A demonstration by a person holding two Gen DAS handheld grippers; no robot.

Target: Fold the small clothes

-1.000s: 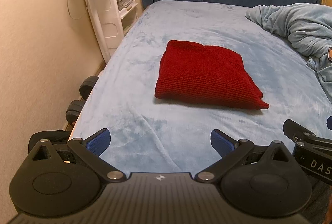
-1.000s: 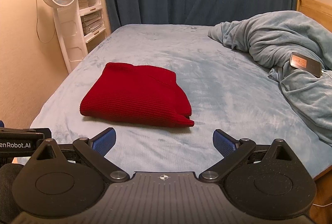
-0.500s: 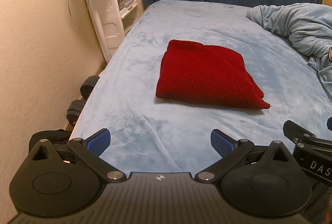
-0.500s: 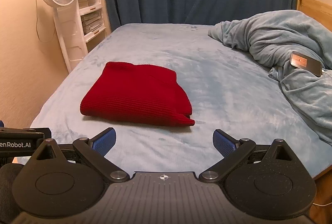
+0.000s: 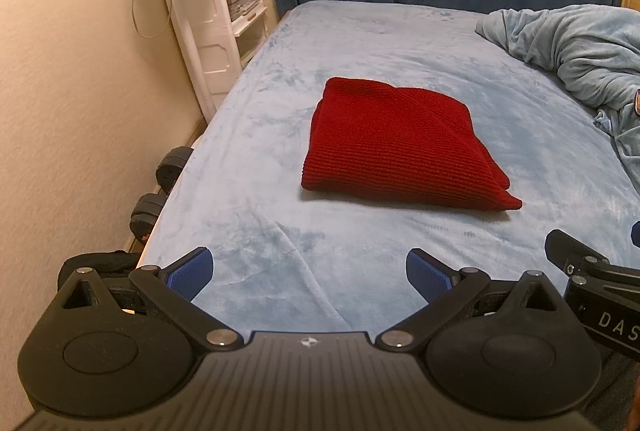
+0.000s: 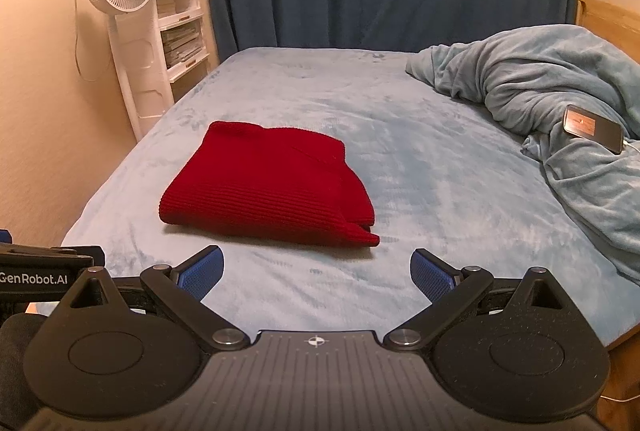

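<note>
The folded red knit sweater [image 5: 396,155] lies mid-bed [image 5: 360,43], ahead of both grippers; the right gripper [image 6: 316,273] looks nearer, the left gripper [image 5: 308,275] farther, both with jaws wide and empty.

We see one red ribbed-knit garment [image 5: 394,147] [image 6: 266,185], already folded into a thick, roughly rectangular bundle. It lies flat on the pale blue bed [image 5: 280,231] [image 6: 420,167], on the bed's fan-side half, well apart from the crumpled blanket. One corner of the bundle sticks out in a small point toward us.
</note>
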